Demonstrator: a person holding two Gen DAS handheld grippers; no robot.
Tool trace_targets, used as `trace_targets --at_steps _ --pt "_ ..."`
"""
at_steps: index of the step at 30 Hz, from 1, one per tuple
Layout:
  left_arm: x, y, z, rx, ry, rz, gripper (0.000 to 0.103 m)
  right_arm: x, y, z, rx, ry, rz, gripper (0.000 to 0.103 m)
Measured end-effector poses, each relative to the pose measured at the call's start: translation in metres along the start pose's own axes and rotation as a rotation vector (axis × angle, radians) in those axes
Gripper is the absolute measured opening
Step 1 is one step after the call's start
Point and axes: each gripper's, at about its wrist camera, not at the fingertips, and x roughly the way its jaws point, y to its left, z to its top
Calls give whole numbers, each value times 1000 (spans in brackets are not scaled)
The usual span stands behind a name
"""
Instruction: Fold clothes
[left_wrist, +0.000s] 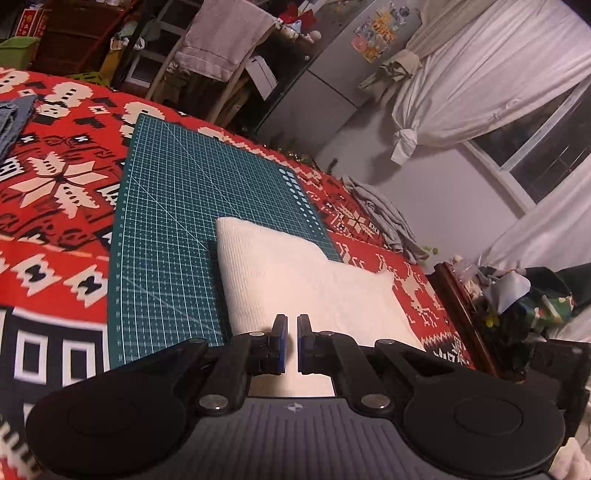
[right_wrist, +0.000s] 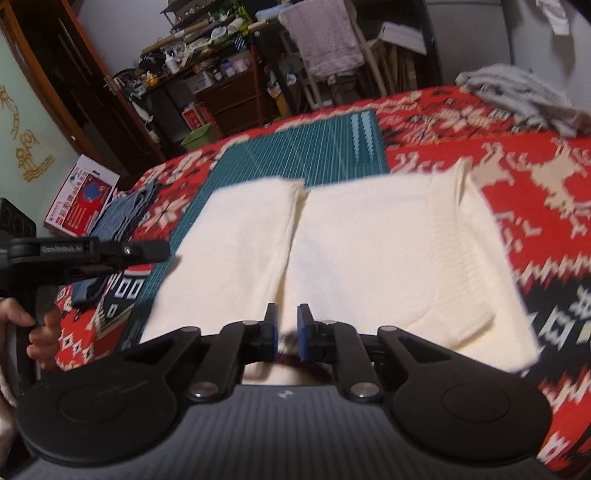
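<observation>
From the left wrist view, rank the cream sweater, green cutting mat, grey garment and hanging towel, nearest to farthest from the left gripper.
1. Cream sweater: directly under and ahead of the left gripper.
2. Green cutting mat: beneath the sweater, stretching ahead and left.
3. Grey garment: crumpled at the blanket's right edge.
4. Hanging towel: draped over a chair beyond the bed.

Both wrist views look low and close across the same cream sweater (left_wrist: 295, 280).

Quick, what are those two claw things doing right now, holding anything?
Left gripper: open by a narrow gap, empty, above the cream sweater.
Right gripper: open by a narrow gap, nothing visibly pinched.
</observation>
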Motion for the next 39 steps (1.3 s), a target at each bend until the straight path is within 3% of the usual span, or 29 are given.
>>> trace_targets --at_steps 6,14,23,29,34,39 --pt "4 8 0 -26 14 -27 3 19 -7 19 51 2 32 27" --pt "10 15 -2 -41 36 -56 3 47 -6 42 82 3 78 28" --pt "38 11 -10 -41 93 -83 3 60 28 56 -53 -4 92 28" --pt "33 11 -3 -41 97 -67 3 78 33 52 -177 33 5 22" --pt "28 11 17 -18 38 -69 3 71 27 63 -126 -6 2 23" --pt "41 30 39 -57 14 -72 3 76 15 83 -72 -57 -14 26"
